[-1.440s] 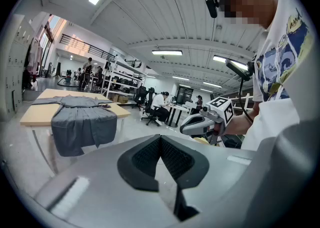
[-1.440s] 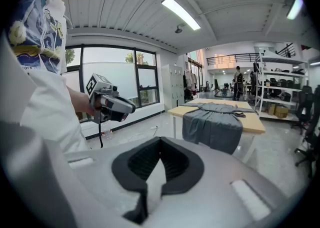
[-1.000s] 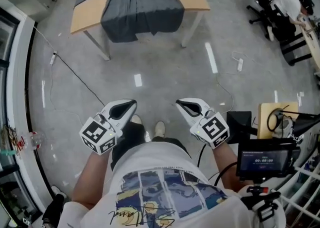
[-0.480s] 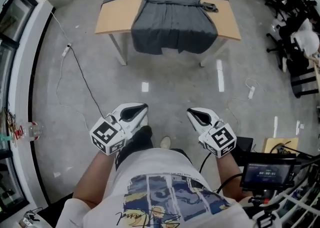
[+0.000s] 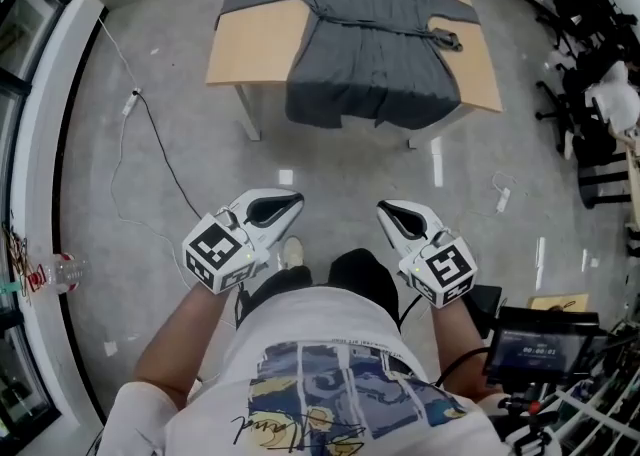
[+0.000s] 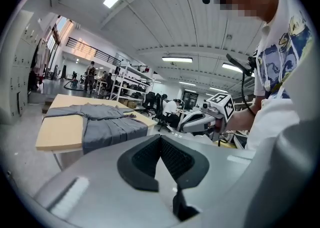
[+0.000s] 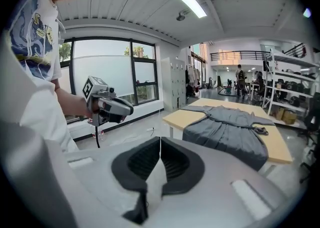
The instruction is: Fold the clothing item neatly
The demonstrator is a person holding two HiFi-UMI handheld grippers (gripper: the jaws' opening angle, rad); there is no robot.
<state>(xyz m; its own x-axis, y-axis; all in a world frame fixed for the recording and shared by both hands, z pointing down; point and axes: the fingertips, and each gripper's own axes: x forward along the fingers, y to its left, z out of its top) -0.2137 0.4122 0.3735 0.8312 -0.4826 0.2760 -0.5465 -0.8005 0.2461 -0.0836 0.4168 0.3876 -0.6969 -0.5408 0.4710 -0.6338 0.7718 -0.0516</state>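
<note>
A grey long-sleeved dress [image 5: 372, 39] lies spread flat on a light wooden table [image 5: 258, 39], its hem hanging over the near edge; it also shows as the dress [image 6: 102, 122] and the dress [image 7: 227, 132]. A belt with a dark buckle [image 5: 446, 39] crosses its waist. My left gripper [image 5: 285, 206] and right gripper [image 5: 392, 212] are held at waist height, well short of the table. Both are shut with nothing between the jaws.
The table stands on a grey concrete floor with white cables [image 5: 130, 144] trailing at the left. Office chairs [image 5: 595, 74] and shelving stand at the right. A small monitor rig [image 5: 540, 344] hangs near my right hip. A water bottle [image 5: 55, 271] lies at the left wall.
The person has walked toward the table, which now shows more fully and more centred in the head view. Both grippers stay shut at waist height.
</note>
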